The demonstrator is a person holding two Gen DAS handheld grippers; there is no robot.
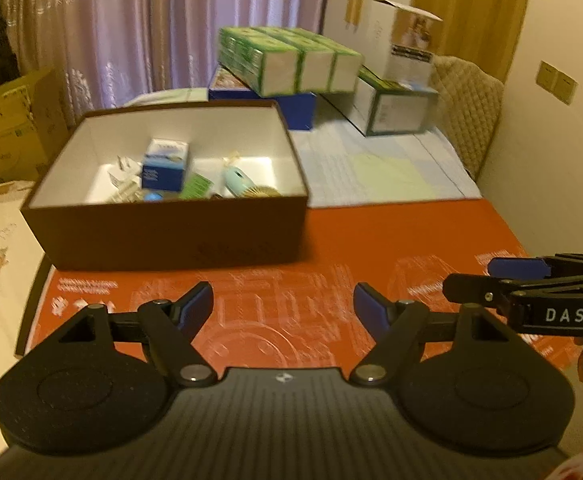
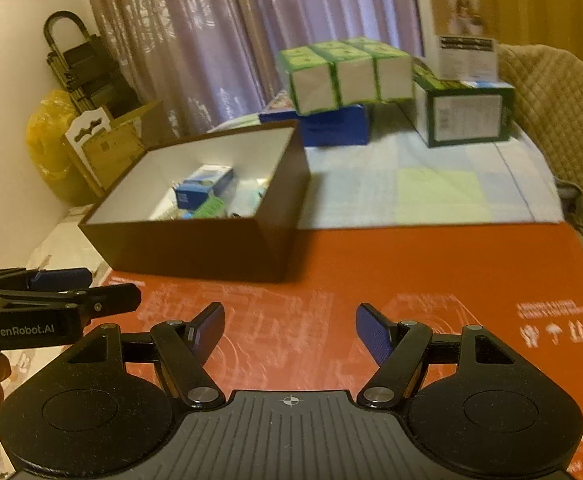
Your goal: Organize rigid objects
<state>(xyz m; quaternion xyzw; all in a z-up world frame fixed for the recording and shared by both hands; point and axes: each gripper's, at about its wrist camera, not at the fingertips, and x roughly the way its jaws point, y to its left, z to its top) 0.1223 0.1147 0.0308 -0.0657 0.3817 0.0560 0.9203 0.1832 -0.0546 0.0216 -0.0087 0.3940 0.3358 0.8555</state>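
Note:
A dark brown box (image 1: 163,232) with a white inside stands on the orange mat (image 1: 371,248); it also shows in the right wrist view (image 2: 179,248). Inside lie a blue carton (image 1: 165,166), a green packet (image 1: 195,186), a light blue item (image 1: 237,180) and other small things. My left gripper (image 1: 283,306) is open and empty, low over the mat in front of the box. My right gripper (image 2: 290,326) is open and empty, beside it on the right. Each gripper shows side-on in the other's view, the right one (image 1: 503,280) and the left one (image 2: 83,288).
Behind the box stand green-and-white cartons (image 1: 291,60) stacked on a blue box (image 1: 299,108), a grey-green box (image 1: 395,112) and a tall white box (image 1: 407,44) on a pale cloth (image 1: 371,164). A quilted chair back (image 1: 467,108) stands at right. Cardboard boxes (image 1: 11,128) are at left.

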